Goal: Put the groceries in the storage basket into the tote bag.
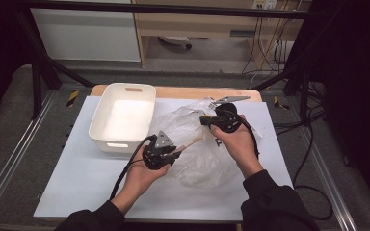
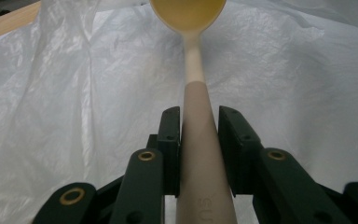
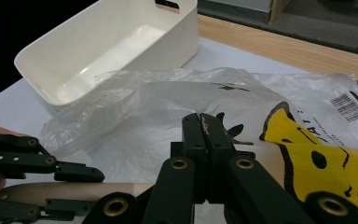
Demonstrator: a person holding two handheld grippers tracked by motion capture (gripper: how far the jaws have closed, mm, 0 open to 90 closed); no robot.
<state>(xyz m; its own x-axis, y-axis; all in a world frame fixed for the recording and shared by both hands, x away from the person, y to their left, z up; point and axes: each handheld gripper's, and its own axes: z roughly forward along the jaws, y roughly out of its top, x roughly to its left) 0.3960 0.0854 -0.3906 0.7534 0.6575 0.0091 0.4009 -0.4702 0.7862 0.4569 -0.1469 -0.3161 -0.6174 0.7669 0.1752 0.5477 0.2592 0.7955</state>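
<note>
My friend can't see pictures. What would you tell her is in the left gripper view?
Two black tongs squeeze the beige handle of a spoon that points away, its yellowish bowl at the top edge. Behind it lies a crinkly clear plastic bag, with a strip of wooden table in the top left corner.

embossed "su" on spoon handle (image 2: 205,177)

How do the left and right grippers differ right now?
The left gripper is shut on a spoon handle; the right gripper is shut with its jaws pressed together, possibly pinching the plastic bag. In the high view the left sits nearer the person, the right farther back over the bag. Both are black, hand-held and above the bag.
</note>
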